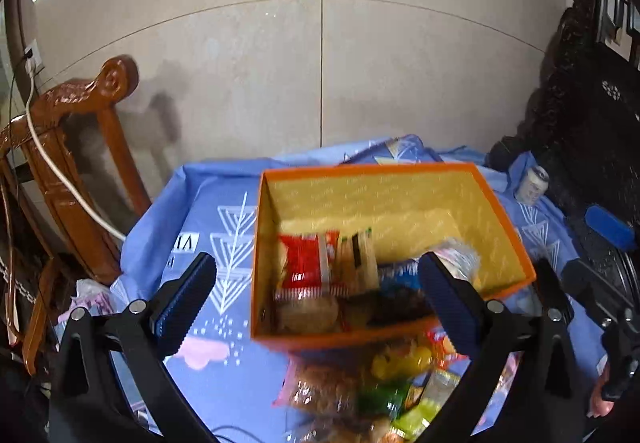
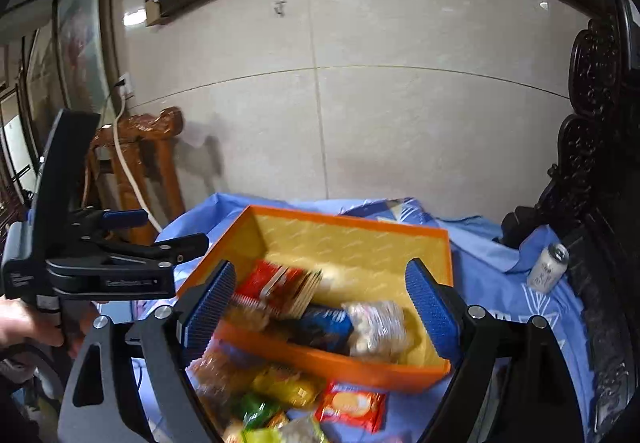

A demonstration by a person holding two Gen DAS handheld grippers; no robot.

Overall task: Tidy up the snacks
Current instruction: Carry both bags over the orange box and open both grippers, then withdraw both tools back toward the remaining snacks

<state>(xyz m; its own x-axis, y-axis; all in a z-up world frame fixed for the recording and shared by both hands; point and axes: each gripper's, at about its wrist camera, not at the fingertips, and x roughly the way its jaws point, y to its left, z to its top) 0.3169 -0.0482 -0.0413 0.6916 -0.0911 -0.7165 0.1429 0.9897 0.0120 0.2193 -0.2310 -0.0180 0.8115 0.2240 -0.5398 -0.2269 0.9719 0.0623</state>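
An orange box point(image 1: 505, 203) with a yellow inside stands on the blue tablecloth; it also shows in the right wrist view point(image 2: 344, 221). Inside lie a red packet point(image 1: 304, 261), a dark blue packet point(image 2: 326, 325), a clear bag of pale snacks point(image 2: 376, 327) and others. Loose snacks lie in front of the box: a red cracker packet point(image 2: 350, 405), yellow packets point(image 2: 286, 383) and a green packet point(image 1: 376, 397). My left gripper point(image 1: 316, 299) is open and empty above the box's near end. My right gripper point(image 2: 320, 307) is open and empty above the box. The left gripper's body point(image 2: 100, 267) shows at left.
A drink can point(image 2: 548, 267) stands on the cloth at right, also in the left wrist view point(image 1: 532, 185). A carved wooden chair point(image 1: 76, 147) with a white cable stands at left. Dark carved furniture point(image 2: 592, 163) lines the right. A tiled wall is behind the table.
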